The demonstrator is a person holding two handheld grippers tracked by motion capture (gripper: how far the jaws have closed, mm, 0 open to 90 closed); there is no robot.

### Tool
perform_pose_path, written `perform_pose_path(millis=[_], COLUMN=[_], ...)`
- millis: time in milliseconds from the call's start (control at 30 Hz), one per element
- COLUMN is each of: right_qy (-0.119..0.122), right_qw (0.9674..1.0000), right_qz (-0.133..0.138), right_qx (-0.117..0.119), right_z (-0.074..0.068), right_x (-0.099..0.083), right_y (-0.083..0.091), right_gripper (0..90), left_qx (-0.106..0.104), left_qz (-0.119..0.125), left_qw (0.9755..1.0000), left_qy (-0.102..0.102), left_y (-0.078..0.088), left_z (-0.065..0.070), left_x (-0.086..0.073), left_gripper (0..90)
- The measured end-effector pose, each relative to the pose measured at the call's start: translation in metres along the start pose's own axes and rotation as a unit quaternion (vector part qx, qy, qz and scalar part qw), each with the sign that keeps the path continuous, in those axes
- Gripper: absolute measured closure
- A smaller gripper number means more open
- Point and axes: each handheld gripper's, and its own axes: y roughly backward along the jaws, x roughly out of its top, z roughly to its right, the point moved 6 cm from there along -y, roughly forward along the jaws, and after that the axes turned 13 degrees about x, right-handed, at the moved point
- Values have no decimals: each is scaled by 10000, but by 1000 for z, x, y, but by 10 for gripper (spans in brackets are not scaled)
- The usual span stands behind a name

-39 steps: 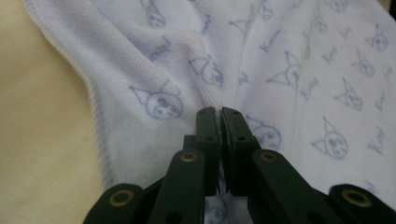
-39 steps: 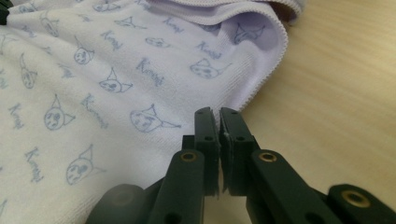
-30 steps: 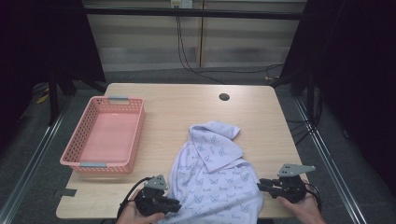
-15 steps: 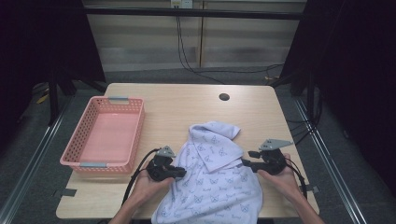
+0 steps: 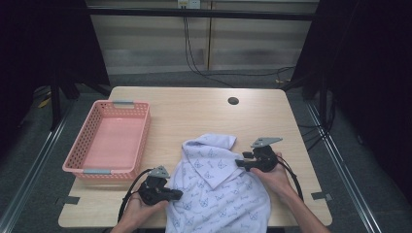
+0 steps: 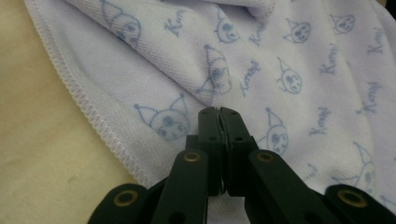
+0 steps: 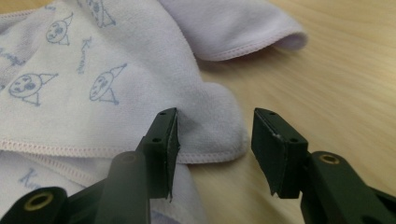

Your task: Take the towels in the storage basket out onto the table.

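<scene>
A pale lilac towel [image 5: 218,194] printed with blue cat faces lies crumpled on the near half of the wooden table [image 5: 194,111]. My left gripper [image 5: 178,194] lies at the towel's left edge. In the left gripper view its jaws have just closed, and my left gripper [image 6: 219,112] pinches a small ridge of the towel [image 6: 289,56]. My right gripper [image 5: 239,164] sits at the towel's right side, and its jaws opened within the last second. In the right gripper view my right gripper [image 7: 215,123] stands open around a folded corner of the towel [image 7: 93,70].
A pink plastic basket [image 5: 77,150] stands empty on the table's left side. A round cable hole [image 5: 233,101] is near the far edge. Bare wood lies beyond the towel and to its right. Black cables trail from both grippers toward the near edge.
My right gripper has moved left and away from the person, from the table's near right onto the towel's right side. My left gripper went forward, then drew back a little along the towel's left edge.
</scene>
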Motion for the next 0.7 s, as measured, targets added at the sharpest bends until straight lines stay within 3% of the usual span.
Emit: perform_pose_path(millis=[100, 133, 200, 267, 367, 400, 567, 600, 667, 700], right_qy=[36, 197, 261, 205, 147, 123, -168, -168, -317, -404], right_qw=[9998, 9991, 9988, 9988, 9989, 9988, 9963, 9963, 9942, 9937], right_qz=[-7, -39, 32, 203, 350, 440, 785, 785, 843, 790], right_qx=[177, 380, 412, 391, 278, 191, -313, -313, -590, -680], right_z=[-4, -10, -15, -15, -12, -6, 23, 23, 36, 44], right_x=[1, 3, 6, 11, 16, 20, 21, 21, 16, 9], right_y=[-9, -15, -18, -13, -2, 12, 55, 55, 69, 73], right_gripper=[561, 625, 761, 812, 827, 835, 842, 842, 846, 848], left_qx=[-26, -107, -96, -95, -161, -248, -170, -217, -220, -349], left_qz=[-28, -61, -153, -155, -181, -148, -152, -182, -202, -237], left_qw=[10000, 9999, 9996, 9996, 9996, 9995, 9996, 9995, 9994, 9990], left_qy=[-77, -112, -231, -198, -171, -128, -164, -157, -175, -170], left_y=[3, 5, 8, 9, 11, 13, 13, 14, 14, 14], left_z=[5, 7, 8, 9, 10, 10, 12, 12, 13, 14], left_x=[-4, -7, -9, -11, -14, -17, -17, -18, -18, -18], left_gripper=[881, 881, 881, 881, 881, 881, 881, 881, 880, 878])
